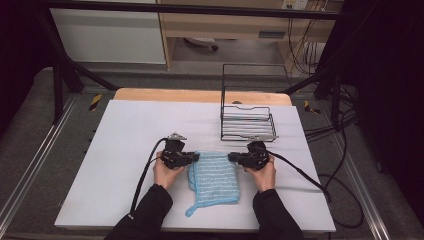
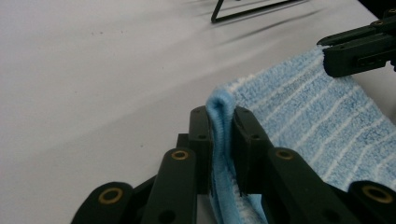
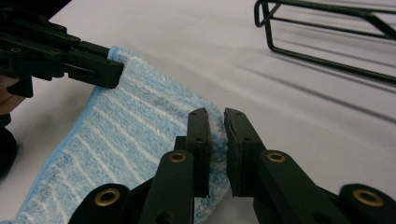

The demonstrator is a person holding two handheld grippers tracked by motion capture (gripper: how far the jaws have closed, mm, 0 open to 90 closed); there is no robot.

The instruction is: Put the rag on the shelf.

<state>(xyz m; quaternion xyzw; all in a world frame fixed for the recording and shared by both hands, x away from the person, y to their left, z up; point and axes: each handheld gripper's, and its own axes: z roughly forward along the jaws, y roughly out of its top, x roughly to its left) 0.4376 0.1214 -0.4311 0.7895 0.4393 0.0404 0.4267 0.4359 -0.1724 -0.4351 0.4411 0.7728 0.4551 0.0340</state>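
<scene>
You hold a gripper in each hand over a white table point(image 1: 125, 150), both meeting at the far edge of a blue striped terry cloth point(image 1: 216, 180) that lies near the front middle of the tabletop. The cloth looks folded, and a small hanging loop point(image 1: 190, 212) trails off its near left corner.

Your left gripper point(image 1: 196, 157) has its jaws clamped on the cloth's far left corner. In the left gripper view point(image 2: 220, 149) the bound blue edge stands pinched upright between the two black jaws, and the rest of the cloth point(image 2: 317, 121) spreads away to the right.

Your right gripper point(image 1: 231, 157) sits at the far right corner. In the right gripper view point(image 3: 217, 154) its jaws are drawn close about the fluffy corner of the cloth point(image 3: 116, 140), with a narrow gap left toward the tips; they grip the fabric lower down between the pads.

Your left hand point(image 1: 167, 173) and right hand point(image 1: 263, 176) rest low behind the grippers, dark sleeves coming in from the near edge.

A black wire rack point(image 1: 247, 122) stands on the table beyond the right gripper, well apart from the cloth.
</scene>
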